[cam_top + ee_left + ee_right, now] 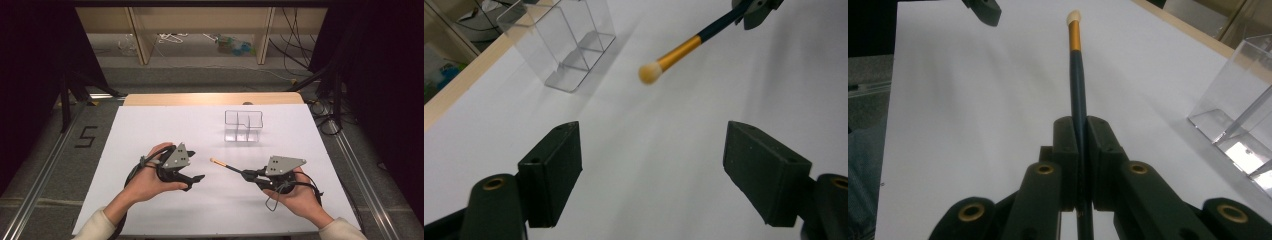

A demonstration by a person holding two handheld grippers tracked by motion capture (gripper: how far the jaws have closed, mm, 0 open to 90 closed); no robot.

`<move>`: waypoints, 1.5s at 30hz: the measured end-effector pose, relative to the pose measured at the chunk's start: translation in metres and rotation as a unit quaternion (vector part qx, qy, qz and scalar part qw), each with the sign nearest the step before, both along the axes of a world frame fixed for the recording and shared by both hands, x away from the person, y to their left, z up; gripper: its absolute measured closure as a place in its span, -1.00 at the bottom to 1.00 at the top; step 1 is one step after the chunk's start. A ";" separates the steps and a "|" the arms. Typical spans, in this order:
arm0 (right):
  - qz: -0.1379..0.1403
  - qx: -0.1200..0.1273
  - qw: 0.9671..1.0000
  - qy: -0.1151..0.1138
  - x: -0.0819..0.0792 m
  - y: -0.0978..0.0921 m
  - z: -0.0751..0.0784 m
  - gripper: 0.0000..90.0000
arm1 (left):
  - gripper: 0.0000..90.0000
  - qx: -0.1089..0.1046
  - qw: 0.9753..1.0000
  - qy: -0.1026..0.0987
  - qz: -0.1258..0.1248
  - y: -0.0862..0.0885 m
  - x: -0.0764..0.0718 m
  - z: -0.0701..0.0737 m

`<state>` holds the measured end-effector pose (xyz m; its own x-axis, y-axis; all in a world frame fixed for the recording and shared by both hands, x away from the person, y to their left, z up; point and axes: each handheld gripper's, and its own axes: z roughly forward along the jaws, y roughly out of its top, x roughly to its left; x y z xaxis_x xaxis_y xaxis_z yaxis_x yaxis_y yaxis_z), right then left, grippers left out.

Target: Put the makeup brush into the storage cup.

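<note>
Right fingers: the right gripper has its fingers pressed together on the dark handle of the brush; the handle runs straight through the slit between the two pads.
Brush grip point: near the handle's rear part; most of the length sticks out forward of the fingers.
Brush long axis: in line with the right gripper, running in the high view from lower right to upper left across the tabletop.
Brush direction: the pale bristle tip points away from the right hand, toward the middle of the tabletop and the left gripper's side; behind the tip comes a gold ferrule, then the dark handle.
Brush height: whether the tip touches the white surface cannot be told.
Left fingers: the left gripper has its fingers wide apart with nothing between them, only bare white tabletop.
Left gripper to brush: near, not touching; the bristle tip lies ahead of it.
Left hand: wrapped around its gripper, low over the tabletop.
Clear box: a see-through divided container standing upright farther back on the tabletop, well apart from the brush tip.
</note>
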<state>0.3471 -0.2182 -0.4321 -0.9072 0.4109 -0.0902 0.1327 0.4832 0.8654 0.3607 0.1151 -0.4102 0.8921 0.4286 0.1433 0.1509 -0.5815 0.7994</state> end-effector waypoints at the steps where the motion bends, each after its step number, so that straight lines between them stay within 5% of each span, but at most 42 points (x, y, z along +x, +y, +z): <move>1: 0.000 0.002 1.000 0.001 0.000 -0.001 0.001 0.88 | -0.49 -0.009 1.000 0.003 0.008 0.002 0.000 -0.003; 11: -0.012 0.025 1.000 -0.010 0.000 -0.001 0.009 0.88 | -0.49 -0.056 0.997 0.033 0.050 0.010 0.001 -0.022; 22: -0.034 0.085 0.996 -0.014 0.004 0.003 0.014 0.88 | -0.48 -0.137 0.986 0.083 0.053 -0.011 0.004 -0.022; 29: -0.034 0.108 0.994 -0.013 0.006 0.008 0.016 0.88 | -0.47 -0.202 0.971 0.111 0.060 -0.019 0.011 -0.014; 33: -0.039 0.117 0.992 -0.019 0.008 0.009 0.016 0.88 | -0.46 -0.245 0.959 0.130 0.064 -0.022 0.015 -0.011; 36: -0.042 0.117 0.992 -0.014 0.008 0.009 0.016 0.88 | -0.42 -0.262 0.954 0.130 0.061 -0.025 0.017 -0.009; 37: -0.041 0.119 0.992 -0.018 0.009 0.010 0.016 0.88 | -0.41 -0.271 0.950 0.140 0.066 -0.026 0.017 -0.009; 45: -0.039 0.122 0.992 -0.017 0.010 0.013 0.016 0.88 | -0.30 -0.304 0.937 0.158 0.063 -0.034 0.018 -0.009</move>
